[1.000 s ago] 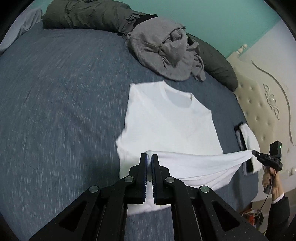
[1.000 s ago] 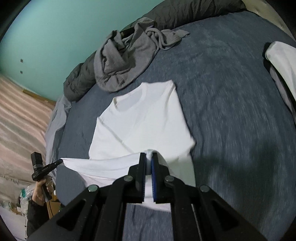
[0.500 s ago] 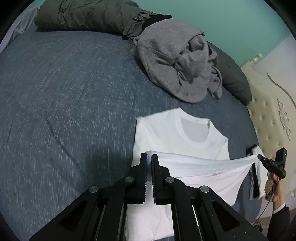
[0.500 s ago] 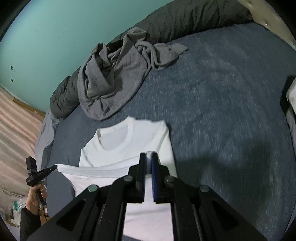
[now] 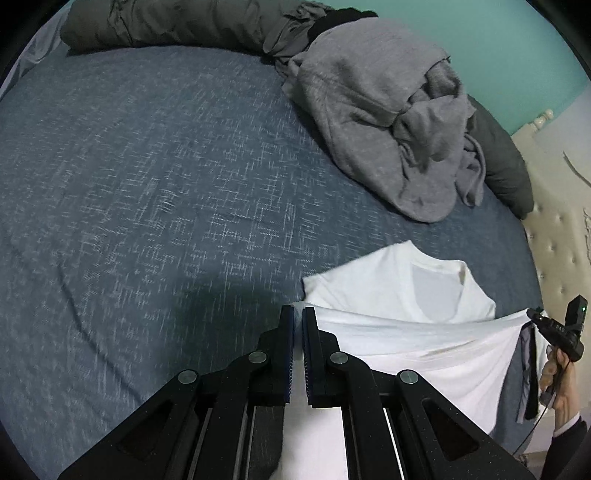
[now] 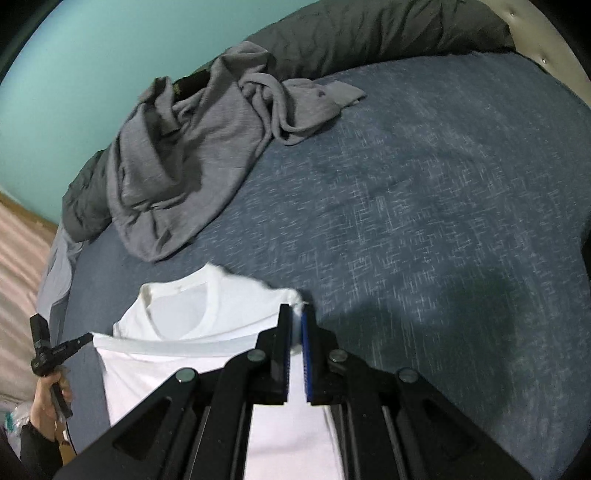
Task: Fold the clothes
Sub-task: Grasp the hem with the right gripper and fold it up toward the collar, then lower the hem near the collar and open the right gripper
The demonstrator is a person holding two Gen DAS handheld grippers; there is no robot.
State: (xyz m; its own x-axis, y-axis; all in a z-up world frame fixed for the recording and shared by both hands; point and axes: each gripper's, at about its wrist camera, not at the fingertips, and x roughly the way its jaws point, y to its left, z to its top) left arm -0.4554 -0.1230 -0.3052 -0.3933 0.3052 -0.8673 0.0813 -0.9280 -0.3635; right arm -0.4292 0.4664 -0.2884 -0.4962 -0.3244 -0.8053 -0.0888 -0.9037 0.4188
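The left gripper [image 5: 298, 314] and right gripper [image 6: 296, 312] each pinch a corner of the white T-shirt's [image 5: 388, 280] hem, jaws nearly closed on cloth, stretched above the collar on the blue bed [image 5: 147, 166]. The edge looks slightly slack, so uneven lowering could leave a crooked, wrinkled fold.

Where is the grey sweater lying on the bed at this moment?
The grey sweater lies crumpled at the far side of the bed, against the dark rolled duvet, beyond the white T-shirt; upper right in the left wrist view, upper left in the right wrist view.
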